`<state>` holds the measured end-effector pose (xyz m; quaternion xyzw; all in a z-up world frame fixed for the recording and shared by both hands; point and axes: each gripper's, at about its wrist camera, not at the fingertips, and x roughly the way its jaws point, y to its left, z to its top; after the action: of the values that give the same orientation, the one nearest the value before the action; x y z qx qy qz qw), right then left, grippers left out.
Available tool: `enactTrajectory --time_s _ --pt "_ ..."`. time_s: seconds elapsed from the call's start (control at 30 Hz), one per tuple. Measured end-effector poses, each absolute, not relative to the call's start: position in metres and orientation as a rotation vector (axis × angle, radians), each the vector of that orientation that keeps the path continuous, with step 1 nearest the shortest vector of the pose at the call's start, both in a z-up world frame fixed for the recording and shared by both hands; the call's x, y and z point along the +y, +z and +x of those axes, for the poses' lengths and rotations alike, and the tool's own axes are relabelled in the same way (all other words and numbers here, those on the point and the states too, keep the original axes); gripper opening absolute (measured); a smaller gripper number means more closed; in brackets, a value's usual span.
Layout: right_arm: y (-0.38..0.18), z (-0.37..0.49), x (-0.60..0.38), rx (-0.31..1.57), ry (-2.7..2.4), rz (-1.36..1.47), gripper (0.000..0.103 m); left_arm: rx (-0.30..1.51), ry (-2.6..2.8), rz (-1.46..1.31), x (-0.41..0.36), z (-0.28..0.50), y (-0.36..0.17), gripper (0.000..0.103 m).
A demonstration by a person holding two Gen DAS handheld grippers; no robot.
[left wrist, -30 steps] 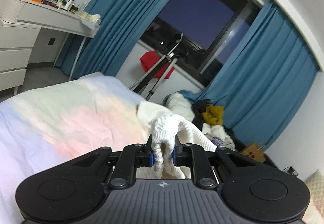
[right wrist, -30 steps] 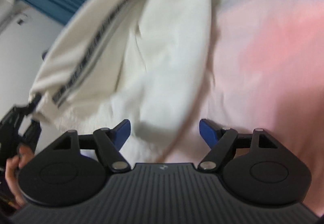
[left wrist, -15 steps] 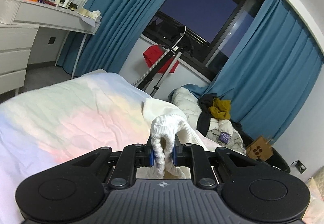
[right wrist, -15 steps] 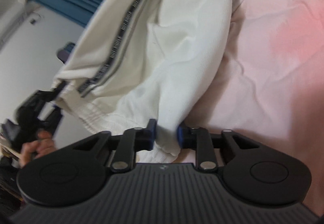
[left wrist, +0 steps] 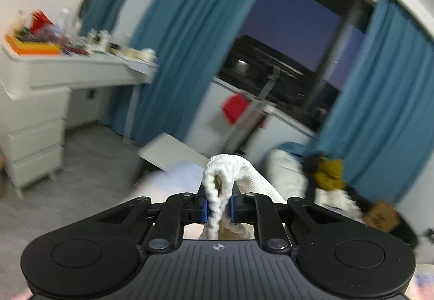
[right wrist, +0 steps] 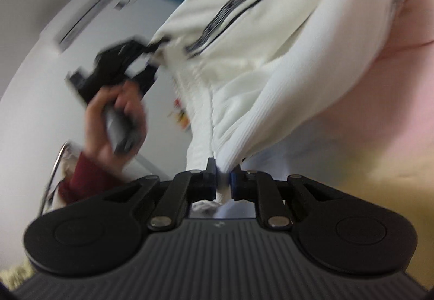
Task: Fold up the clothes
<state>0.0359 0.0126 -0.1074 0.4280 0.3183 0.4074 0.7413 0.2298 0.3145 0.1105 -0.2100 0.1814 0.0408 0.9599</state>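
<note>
A white garment with a black-patterned stripe (right wrist: 271, 37) hangs stretched between both grippers above the bed. My left gripper (left wrist: 218, 209) is shut on its ribbed white hem (left wrist: 225, 172), lifted high and pointing at the window. My right gripper (right wrist: 223, 182) is shut on another ribbed edge of the same garment (right wrist: 244, 137). In the right wrist view the left gripper (right wrist: 119, 69) shows at upper left, held by a hand, gripping the garment's far corner.
The pastel pink and blue bedsheet (right wrist: 379, 115) lies under the garment. A white dresser with clutter (left wrist: 54, 75) stands left. Blue curtains (left wrist: 195, 37), a dark window, a red item (left wrist: 234, 107) and a clothes pile (left wrist: 328, 175) are beyond the bed.
My right gripper closed on the garment's edge. Both grippers then rose, lifting the garment off the bed; the left view swung up towards the window and dresser.
</note>
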Motion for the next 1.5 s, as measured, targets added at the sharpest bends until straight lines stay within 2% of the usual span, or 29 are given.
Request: enactTrajectory --time_s 0.07,0.23,0.33,0.43,0.63,0.73,0.77,0.8,0.83,0.9,0.93,1.1,1.27,1.5 --pt "-0.107 0.048 0.045 0.725 0.958 0.896 0.013 0.393 0.155 -0.39 0.338 0.246 0.098 0.015" --pt "-0.137 0.086 0.101 0.9 0.96 0.698 0.013 0.567 0.268 -0.352 0.389 0.284 0.01 0.016" --pt "-0.158 0.093 0.107 0.975 0.958 0.684 0.013 0.604 0.289 -0.371 0.403 0.292 -0.033 0.016" --pt "-0.165 0.095 0.107 1.006 0.969 0.688 0.013 0.6 0.266 -0.354 0.407 0.29 -0.041 0.017" --pt "-0.15 0.086 0.103 0.98 0.981 0.64 0.019 0.565 0.168 -0.322 0.399 0.256 -0.025 0.032" --pt "-0.141 0.074 0.096 0.965 0.966 0.574 0.036 0.558 0.17 -0.309 0.39 0.233 -0.013 0.054" --pt "-0.14 0.071 0.092 0.965 0.958 0.552 0.048 0.557 0.178 -0.312 0.388 0.224 -0.008 0.06" --pt "-0.138 0.067 0.092 0.96 0.949 0.529 0.057 0.549 0.18 -0.318 0.386 0.214 -0.003 0.063" --pt "-0.135 0.059 0.09 0.949 0.938 0.506 0.061 0.544 0.173 -0.321 0.383 0.204 0.002 0.064" --pt "-0.129 0.039 0.079 0.92 0.91 0.457 0.082 0.535 0.164 -0.294 0.374 0.184 0.015 0.073" --pt "-0.124 0.031 0.072 0.905 0.892 0.433 0.085 0.528 0.16 -0.274 0.367 0.173 0.022 0.074" --pt "-0.103 0.004 0.034 0.825 0.795 0.336 0.084 0.498 0.081 -0.186 0.315 0.123 0.053 0.079" --pt "-0.075 -0.016 -0.015 0.71 0.686 0.289 0.084 0.468 -0.06 -0.156 0.242 0.074 0.076 0.08" --pt "-0.036 -0.024 -0.08 0.536 0.485 0.19 0.084 0.433 -0.203 -0.136 0.135 0.026 0.081 0.08"
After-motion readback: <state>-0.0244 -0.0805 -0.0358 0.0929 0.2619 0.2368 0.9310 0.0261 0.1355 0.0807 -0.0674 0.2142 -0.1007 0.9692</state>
